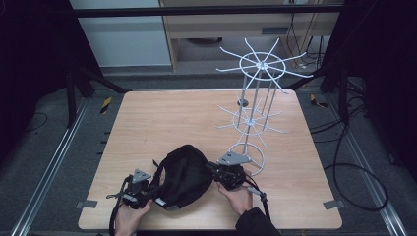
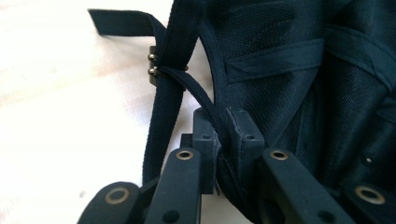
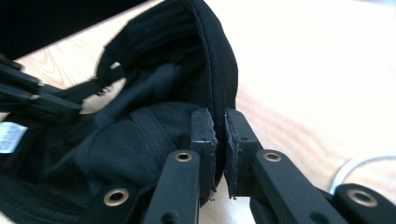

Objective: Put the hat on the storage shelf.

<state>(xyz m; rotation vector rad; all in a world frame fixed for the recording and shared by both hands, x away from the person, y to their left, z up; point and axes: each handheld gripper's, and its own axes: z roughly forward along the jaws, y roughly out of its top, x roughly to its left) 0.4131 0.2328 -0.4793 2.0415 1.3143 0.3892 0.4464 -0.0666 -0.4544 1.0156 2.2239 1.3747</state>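
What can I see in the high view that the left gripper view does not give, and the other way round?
High view: the white wire rack, the table's edges, both hands. Left gripper view: the strap's metal buckle and the left claw shut on the cap's rim. Both: the black cap, its strap, the wood top.

Tongs pinch the black cap's edge (strap alongside).
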